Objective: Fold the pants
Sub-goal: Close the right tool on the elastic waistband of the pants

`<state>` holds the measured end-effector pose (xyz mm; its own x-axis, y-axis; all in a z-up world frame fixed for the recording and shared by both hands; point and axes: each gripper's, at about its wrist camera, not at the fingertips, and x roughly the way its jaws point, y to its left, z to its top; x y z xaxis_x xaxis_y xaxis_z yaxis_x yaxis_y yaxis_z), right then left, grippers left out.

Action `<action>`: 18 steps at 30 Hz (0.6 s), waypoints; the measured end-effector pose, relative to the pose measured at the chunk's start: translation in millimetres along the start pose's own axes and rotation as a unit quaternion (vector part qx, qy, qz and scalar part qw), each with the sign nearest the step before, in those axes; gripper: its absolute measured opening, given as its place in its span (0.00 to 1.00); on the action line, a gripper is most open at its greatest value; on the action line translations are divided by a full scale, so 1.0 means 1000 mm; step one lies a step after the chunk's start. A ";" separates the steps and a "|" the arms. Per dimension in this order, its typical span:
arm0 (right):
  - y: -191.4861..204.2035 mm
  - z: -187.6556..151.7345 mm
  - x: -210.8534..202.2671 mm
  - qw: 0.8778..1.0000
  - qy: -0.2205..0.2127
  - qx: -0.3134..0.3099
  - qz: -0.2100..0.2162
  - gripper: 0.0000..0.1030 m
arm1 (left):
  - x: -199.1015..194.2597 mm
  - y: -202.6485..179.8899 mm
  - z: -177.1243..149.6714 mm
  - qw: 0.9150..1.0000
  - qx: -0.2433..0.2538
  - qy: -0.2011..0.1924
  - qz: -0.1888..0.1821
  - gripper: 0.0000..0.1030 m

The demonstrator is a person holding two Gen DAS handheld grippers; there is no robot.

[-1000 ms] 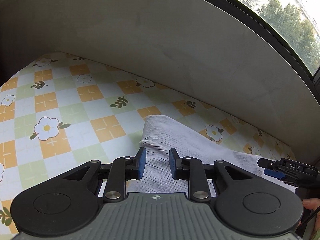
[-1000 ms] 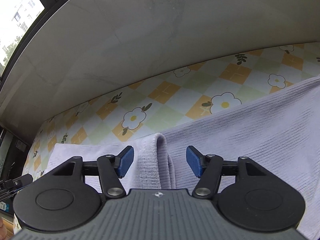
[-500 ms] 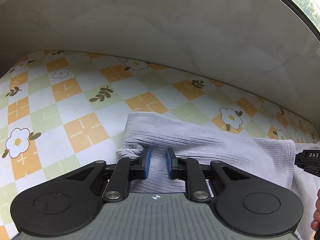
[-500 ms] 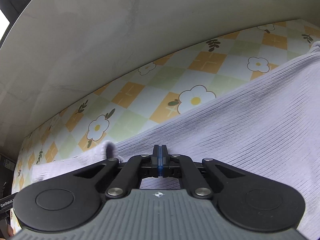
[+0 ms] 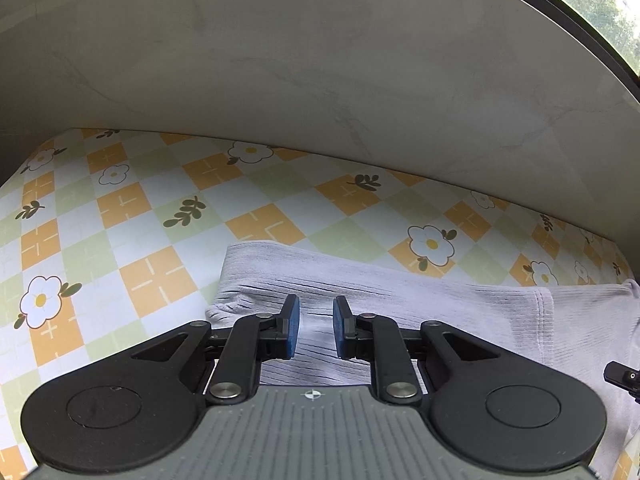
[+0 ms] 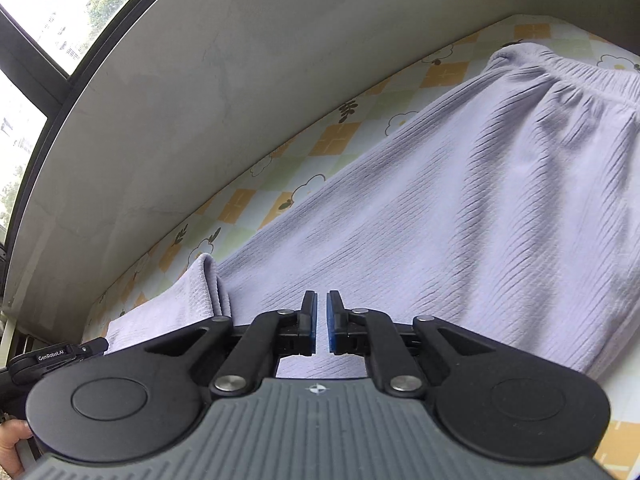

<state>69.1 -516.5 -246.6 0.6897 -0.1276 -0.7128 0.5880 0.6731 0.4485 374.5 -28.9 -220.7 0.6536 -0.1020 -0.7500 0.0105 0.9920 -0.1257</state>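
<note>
Pale lilac ribbed pants lie flat on the flowered tablecloth. My left gripper hovers low over the leg end, pads a narrow gap apart. Ribbed cloth shows through the gap, with none visibly pinched, and a small wrinkle sits by the left finger. In the right wrist view the pants stretch away to the gathered waistband. My right gripper is over the leg, all but shut, a thin slit just opening between its pads with no cloth in it. A hem fold stands up to its left.
A grey marble wall runs along the table's far edge, with a window above it. The left gripper's black body and a hand show at the lower left of the right wrist view.
The right jaws, wide around the hem fold a second ago, closed without it and moved right along the leg. The left gripper crept forward over the leg end and its gap narrowed slightly.
</note>
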 end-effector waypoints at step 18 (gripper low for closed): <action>-0.115 -0.012 -0.088 0.994 -0.084 0.073 0.011 0.27 | -0.018 -0.128 -0.065 0.996 0.072 0.035 -0.032 0.20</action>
<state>-64.3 -574.4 -242.1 0.7563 -0.2418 -0.6079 0.6190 0.5654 0.5452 312.6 -158.8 -233.6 0.5939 -0.1659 -0.7872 0.1629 0.9830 -0.0842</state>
